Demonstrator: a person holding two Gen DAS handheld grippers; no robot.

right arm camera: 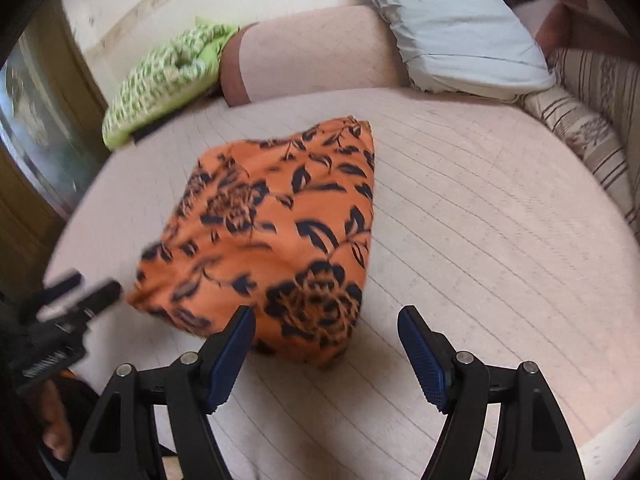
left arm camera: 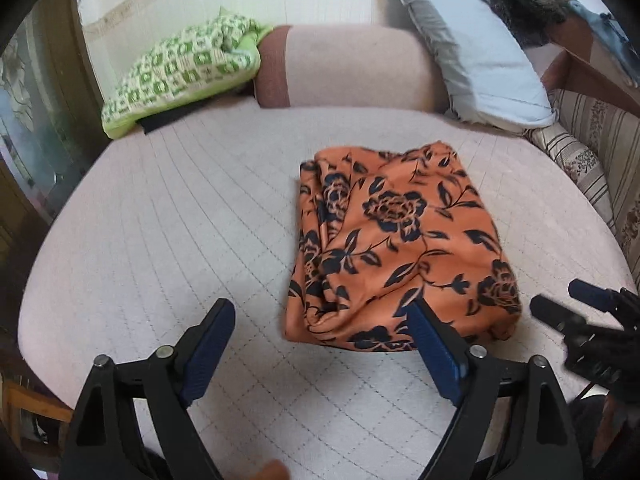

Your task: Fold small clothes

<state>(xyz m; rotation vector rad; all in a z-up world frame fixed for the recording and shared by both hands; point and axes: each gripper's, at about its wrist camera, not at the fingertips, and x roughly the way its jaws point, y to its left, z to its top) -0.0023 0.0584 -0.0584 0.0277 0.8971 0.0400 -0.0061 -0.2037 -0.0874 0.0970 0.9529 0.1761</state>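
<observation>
pale quilted mattress [left arm camera: 160, 240] takes up most of the view, with a pink bolster [left arm camera: 352, 68], a grey pillow [left arm camera: 480, 64] and a green patterned cushion [left arm camera: 180, 68] along the far edge. the orange floral garment [left arm camera: 400, 248] lies folded mid-bed. left gripper [left arm camera: 320, 320] and right gripper [right arm camera: 326, 322] are both spread wide, holding nothing, near its front edge

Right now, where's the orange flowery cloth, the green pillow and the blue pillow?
orange flowery cloth [left arm camera: 400, 248], left wrist view, middle of the fabric.
green pillow [left arm camera: 180, 76], left wrist view, patterned top.
blue pillow [right arm camera: 464, 28], right wrist view, flat face.
</observation>
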